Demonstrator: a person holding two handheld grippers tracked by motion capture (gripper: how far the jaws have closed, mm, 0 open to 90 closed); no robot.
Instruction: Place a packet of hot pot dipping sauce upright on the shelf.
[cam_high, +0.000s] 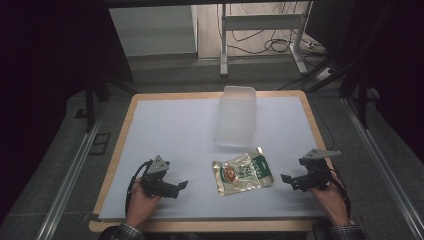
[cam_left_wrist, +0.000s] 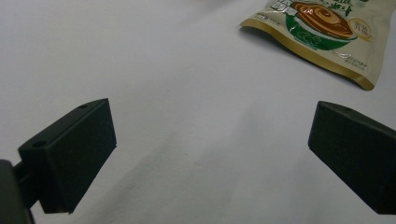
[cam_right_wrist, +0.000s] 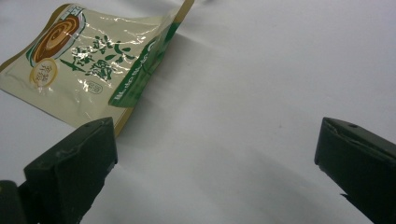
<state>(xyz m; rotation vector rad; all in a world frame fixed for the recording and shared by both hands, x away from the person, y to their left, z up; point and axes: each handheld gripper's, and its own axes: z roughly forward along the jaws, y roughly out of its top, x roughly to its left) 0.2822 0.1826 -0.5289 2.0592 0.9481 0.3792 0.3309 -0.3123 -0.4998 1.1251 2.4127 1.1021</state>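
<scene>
Cream-and-green foil food pouch (cam_high: 242, 172) with a printed bowl picture lies flat on the white table sheet (cam_high: 175, 130), between our two grippers. In the left gripper view the pouch (cam_left_wrist: 322, 32) runs off the frame at one o'clock; in the right gripper view it (cam_right_wrist: 88, 65) is cut off at eleven o'clock, one corner hidden behind a jaw. Its print is too small for us to read. A clear plastic lidded container (cam_high: 236, 115) sits at twelve o'clock from the pouch, its contents hard to make out. Our left gripper (cam_high: 182, 186) has its jaws spread wide, holding nothing. Our right gripper (cam_high: 285, 178) likewise gapes wide and empty, near the pouch but apart.
</scene>
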